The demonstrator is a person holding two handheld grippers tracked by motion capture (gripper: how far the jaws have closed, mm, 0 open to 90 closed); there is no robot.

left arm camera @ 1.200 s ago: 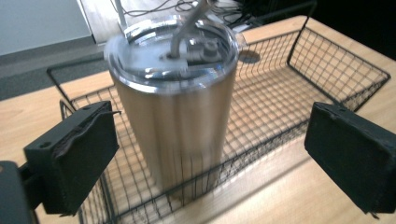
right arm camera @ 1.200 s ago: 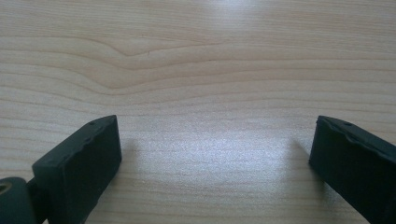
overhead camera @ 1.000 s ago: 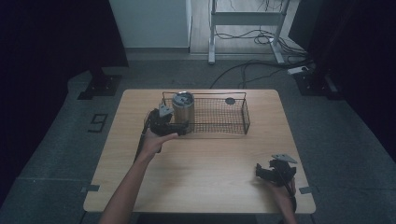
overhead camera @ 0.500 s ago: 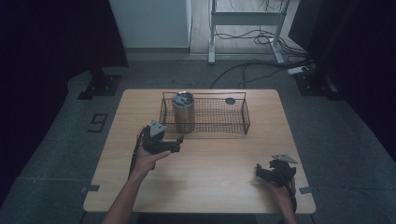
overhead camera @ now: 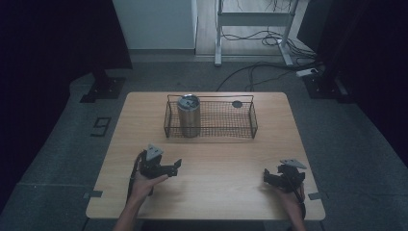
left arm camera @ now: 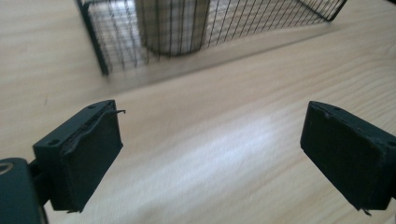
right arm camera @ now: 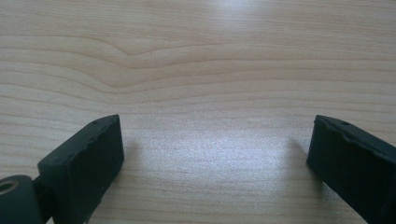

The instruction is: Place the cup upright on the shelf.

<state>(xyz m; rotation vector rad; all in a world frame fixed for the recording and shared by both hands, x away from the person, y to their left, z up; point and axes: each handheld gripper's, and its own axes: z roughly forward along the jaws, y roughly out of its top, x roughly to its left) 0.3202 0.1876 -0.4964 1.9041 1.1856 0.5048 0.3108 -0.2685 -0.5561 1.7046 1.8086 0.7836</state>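
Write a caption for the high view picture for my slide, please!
Both open grippers, left and right, rest near the table's front edge; a metal can stands in the wire basket.

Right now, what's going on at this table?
A person holds a gripper in each hand over a wooden table. The left gripper is open and empty, near the person's edge of the table, facing a wire basket. A metal can stands upright in the basket's left end. The right gripper is open near the front right corner, holding nothing.
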